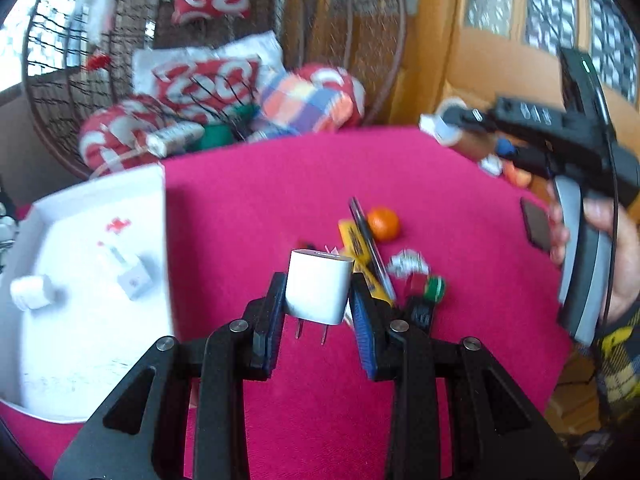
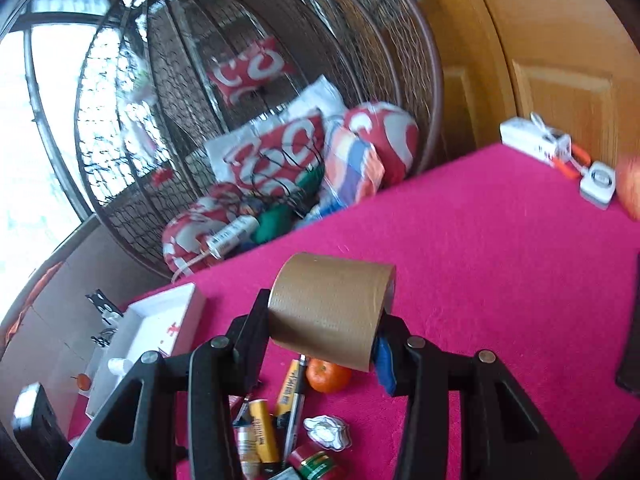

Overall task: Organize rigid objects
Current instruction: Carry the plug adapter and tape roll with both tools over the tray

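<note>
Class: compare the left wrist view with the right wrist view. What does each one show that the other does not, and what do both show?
Only the left wrist view shows the left claw shut on a white charger, prongs toward the camera, and two white items lying in the white box. Only the right wrist view shows a white case and orange-handled pliers at the far table edge. Both show the right claw holding the brown tape roll, the orange and the pink tablecloth.

Apple (image 2: 631, 184) cut by right edge
</note>
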Demonstrator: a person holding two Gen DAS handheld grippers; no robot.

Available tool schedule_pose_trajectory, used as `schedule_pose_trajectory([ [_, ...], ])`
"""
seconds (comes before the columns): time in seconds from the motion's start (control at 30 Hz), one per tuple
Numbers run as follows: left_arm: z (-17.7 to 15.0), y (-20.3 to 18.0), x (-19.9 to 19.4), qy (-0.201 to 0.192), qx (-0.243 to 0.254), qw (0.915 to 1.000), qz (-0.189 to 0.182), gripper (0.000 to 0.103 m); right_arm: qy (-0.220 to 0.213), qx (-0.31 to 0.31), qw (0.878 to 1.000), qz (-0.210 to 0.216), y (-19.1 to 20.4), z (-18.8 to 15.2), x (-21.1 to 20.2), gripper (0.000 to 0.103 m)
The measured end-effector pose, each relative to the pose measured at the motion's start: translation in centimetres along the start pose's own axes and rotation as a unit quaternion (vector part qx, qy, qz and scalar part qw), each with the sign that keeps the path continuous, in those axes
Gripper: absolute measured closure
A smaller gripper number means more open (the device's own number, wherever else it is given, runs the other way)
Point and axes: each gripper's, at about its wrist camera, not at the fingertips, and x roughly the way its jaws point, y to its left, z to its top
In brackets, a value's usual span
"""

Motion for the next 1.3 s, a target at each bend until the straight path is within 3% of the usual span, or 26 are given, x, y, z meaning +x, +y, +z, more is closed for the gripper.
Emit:
schedule_pose_trajectory([
  [0.47, 2.7, 5.8, -8.4, -0.107, -0.072, 0.9895, 0.064, 0.072, -0.055, -0.038, 0.997, 0.051, 3.2, 1.4, -3.9, 0.058],
  [0.93, 1.8, 8.7, -11.4, -0.132, -0.107, 0.9816, 0.087, 0.072, -0.049, -0.068, 0.994, 0.068, 5.2, 1.6, -4.4, 0.058],
  [1.3, 0.3, 13.9, -14.4, -0.151, -0.160, 0.9656, 0.139, 0.072, -0.036, -0.107, 0.989, 0.096, 9.5, 1.3, -3.6, 0.058],
])
